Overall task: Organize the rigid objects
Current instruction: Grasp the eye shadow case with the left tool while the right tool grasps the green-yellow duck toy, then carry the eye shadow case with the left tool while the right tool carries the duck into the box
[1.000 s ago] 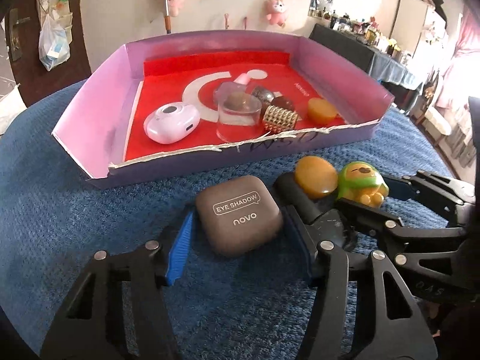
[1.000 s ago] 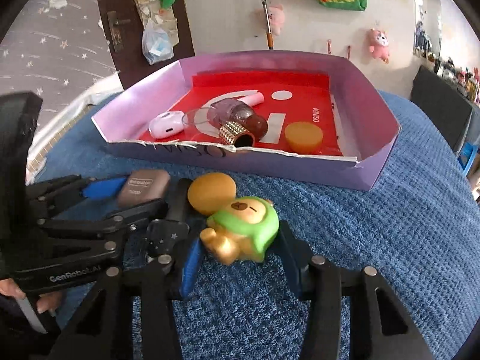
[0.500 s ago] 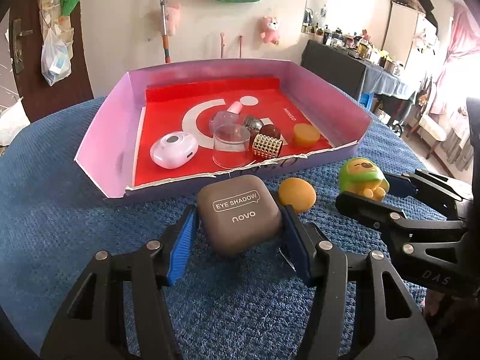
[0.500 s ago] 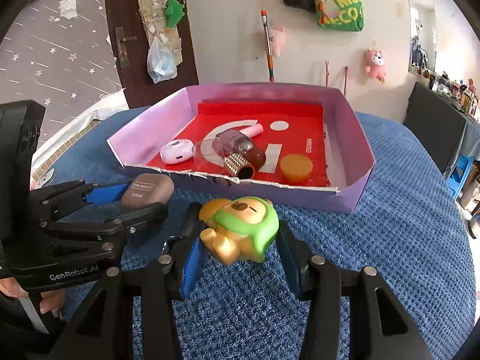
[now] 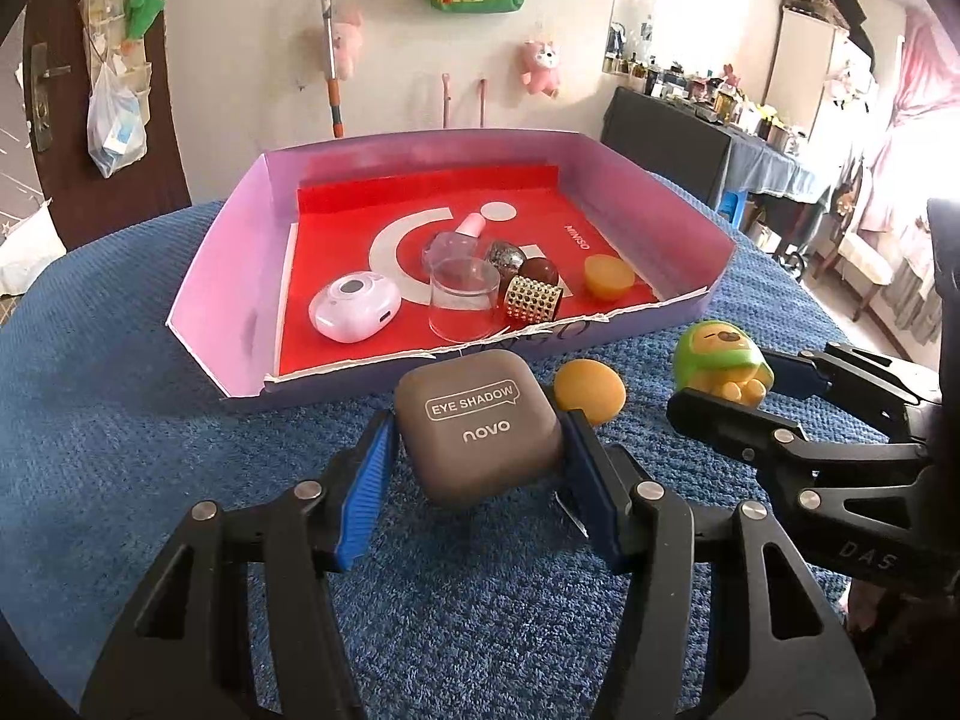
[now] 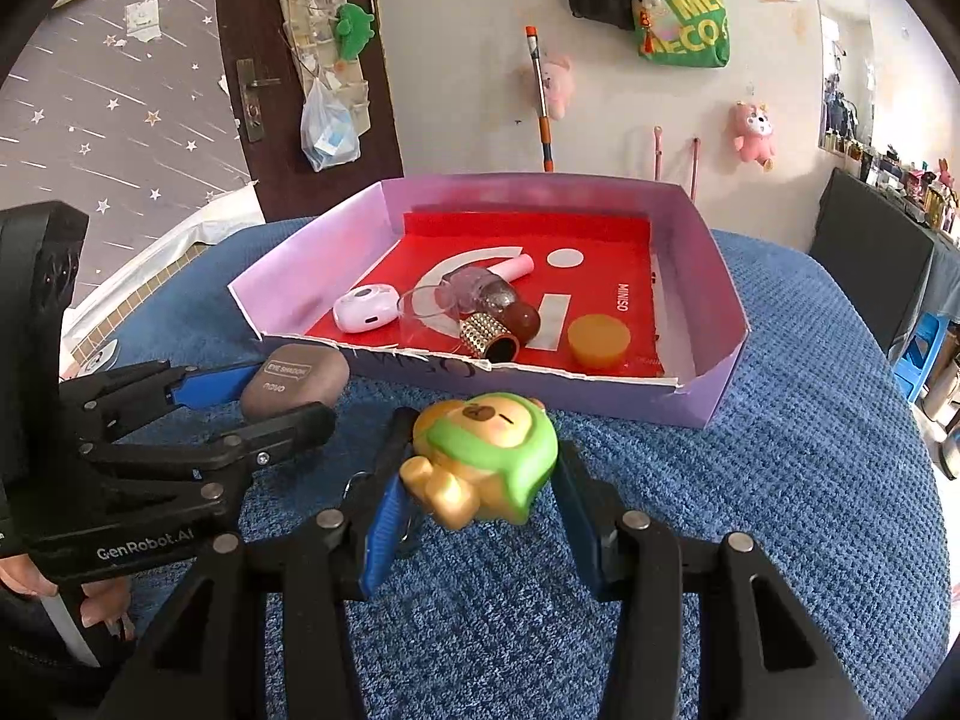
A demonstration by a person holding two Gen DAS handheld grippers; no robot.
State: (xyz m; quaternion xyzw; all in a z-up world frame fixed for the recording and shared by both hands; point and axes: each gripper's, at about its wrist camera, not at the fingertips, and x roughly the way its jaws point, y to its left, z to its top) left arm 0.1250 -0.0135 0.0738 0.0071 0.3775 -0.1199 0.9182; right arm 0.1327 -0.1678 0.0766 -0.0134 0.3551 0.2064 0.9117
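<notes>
My left gripper (image 5: 477,438) is shut on a brown eye shadow case (image 5: 477,423) and holds it above the blue cloth; the case also shows in the right wrist view (image 6: 294,379). My right gripper (image 6: 477,474) is shut on a green and yellow bear toy (image 6: 483,456), lifted off the cloth; the toy also shows in the left wrist view (image 5: 720,360). A purple tray (image 5: 222,288) with a red floor lies just beyond both. An orange round piece (image 5: 589,391) lies on the cloth in front of the tray.
In the tray (image 6: 726,300) lie a white earbud case (image 5: 354,306), a clear cup (image 5: 463,299), a gold studded cylinder (image 5: 533,299), bottles and an orange disc (image 5: 609,277). Blue cloth (image 6: 780,480) covers the table. A dark cabinet (image 5: 666,138) stands at the right.
Both grippers have lifted and drawn back from the tray with their objects. The orange round piece stays on the cloth, now apart from the toy.
</notes>
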